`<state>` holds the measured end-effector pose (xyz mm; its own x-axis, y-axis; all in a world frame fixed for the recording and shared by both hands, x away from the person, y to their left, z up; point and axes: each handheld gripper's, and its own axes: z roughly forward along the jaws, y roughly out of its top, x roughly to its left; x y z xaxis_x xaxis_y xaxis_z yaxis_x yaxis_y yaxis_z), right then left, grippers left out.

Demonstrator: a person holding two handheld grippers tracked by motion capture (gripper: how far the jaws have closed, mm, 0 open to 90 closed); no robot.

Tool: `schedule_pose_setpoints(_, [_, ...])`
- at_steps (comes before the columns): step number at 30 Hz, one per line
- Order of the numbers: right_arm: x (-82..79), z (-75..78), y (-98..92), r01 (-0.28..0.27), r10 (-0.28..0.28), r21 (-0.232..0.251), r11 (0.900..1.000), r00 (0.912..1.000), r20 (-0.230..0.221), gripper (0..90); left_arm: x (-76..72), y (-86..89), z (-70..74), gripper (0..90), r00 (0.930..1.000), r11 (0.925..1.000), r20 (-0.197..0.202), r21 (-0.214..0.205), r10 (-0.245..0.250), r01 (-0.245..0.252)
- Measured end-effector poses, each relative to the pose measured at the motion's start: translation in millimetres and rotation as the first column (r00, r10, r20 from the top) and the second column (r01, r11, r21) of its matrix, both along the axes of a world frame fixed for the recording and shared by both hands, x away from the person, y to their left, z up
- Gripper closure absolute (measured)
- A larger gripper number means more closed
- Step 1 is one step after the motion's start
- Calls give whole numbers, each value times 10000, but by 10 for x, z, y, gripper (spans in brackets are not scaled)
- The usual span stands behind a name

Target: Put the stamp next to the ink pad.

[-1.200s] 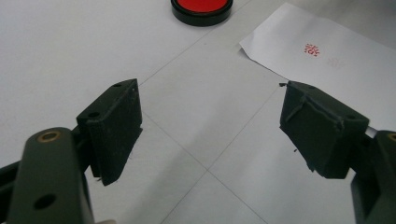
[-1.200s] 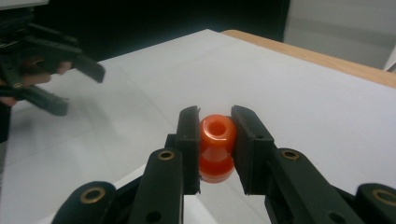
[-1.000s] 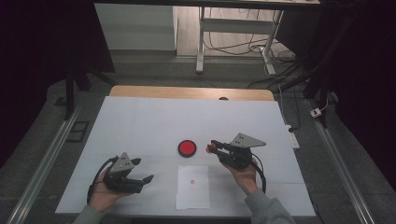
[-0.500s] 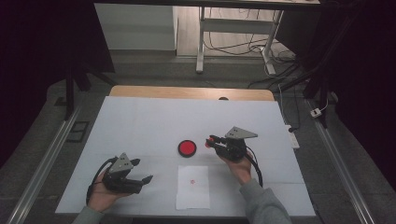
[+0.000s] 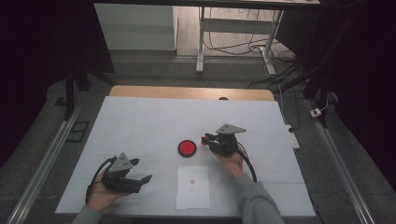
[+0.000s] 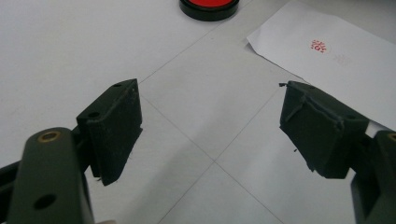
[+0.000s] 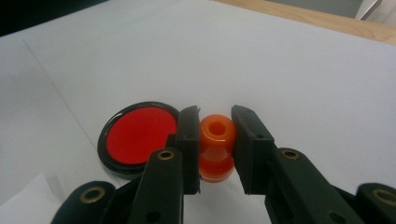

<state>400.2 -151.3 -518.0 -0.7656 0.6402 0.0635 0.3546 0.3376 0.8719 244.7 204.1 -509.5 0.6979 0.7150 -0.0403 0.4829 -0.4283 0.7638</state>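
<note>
Beside the ink pad (image 5: 187,148) my right gripper (image 7: 215,135) clamps the stamp (image 7: 215,147); the paper (image 5: 193,185) already bears a mark, the left gripper (image 5: 140,170) gapes idle.

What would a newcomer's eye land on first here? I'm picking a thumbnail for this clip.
Probably the round red ink pad at the middle of the white table, the one strong colour there. Just right of it, the right gripper clamps an orange stamp. Nearer the person lies a paper sheet bearing a small red mark, with the left gripper open at its left.
</note>
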Motion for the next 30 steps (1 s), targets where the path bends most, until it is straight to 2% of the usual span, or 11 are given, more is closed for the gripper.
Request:
schedule_pose_setpoints(9, [83,-80,92,167,-158,-707,9974,9998,135,721,-4,13,-5,212,10000,10000,-21,-1,45,-45])
schedule_pose_setpoints(21, [112,-138,105,230,-223,-1083,9939,9997,82,712,-4,11,-8,212,10000,10000,-42,25,6,-6])
schedule_pose_setpoints(25, [108,-132,108,239,-228,-1114,9935,9997,110,672,-5,11,-8,212,10000,10000,-44,29,5,-4])
schedule_pose_setpoints(30, [93,-97,90,279,-276,-837,9961,9996,43,560,-2,12,-11,212,10000,10000,-55,17,13,-13])
